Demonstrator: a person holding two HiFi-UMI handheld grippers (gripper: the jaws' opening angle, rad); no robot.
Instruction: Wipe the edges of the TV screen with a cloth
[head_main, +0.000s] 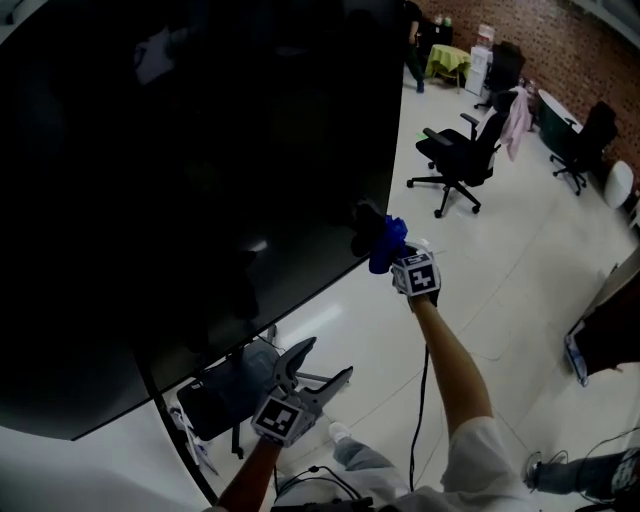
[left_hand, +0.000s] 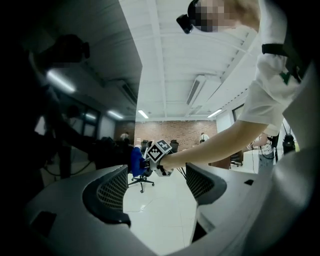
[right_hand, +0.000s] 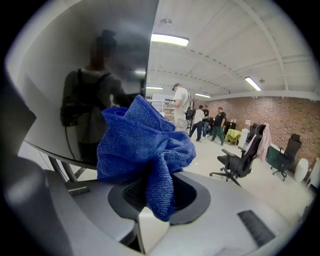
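Observation:
A large dark TV screen (head_main: 180, 170) fills the left of the head view, tilted on its stand. My right gripper (head_main: 385, 245) is shut on a bunched blue cloth (head_main: 388, 240), which it holds against the lower right corner of the screen's edge. In the right gripper view the blue cloth (right_hand: 142, 150) bulges out of the shut jaws, beside the screen (right_hand: 100, 75). Low under the screen, my left gripper (head_main: 325, 365) is open and holds nothing. In the left gripper view its open fingers (left_hand: 110, 192) frame the right gripper (left_hand: 152, 157) and the cloth (left_hand: 136, 160).
The TV's stand legs (head_main: 215, 400) sit on the white floor below the screen. A black office chair (head_main: 460, 155) stands to the right, with more chairs (head_main: 585, 140) and desks along the brick wall. Several people (right_hand: 200, 122) stand far off. A cable (head_main: 420, 400) hangs below my right arm.

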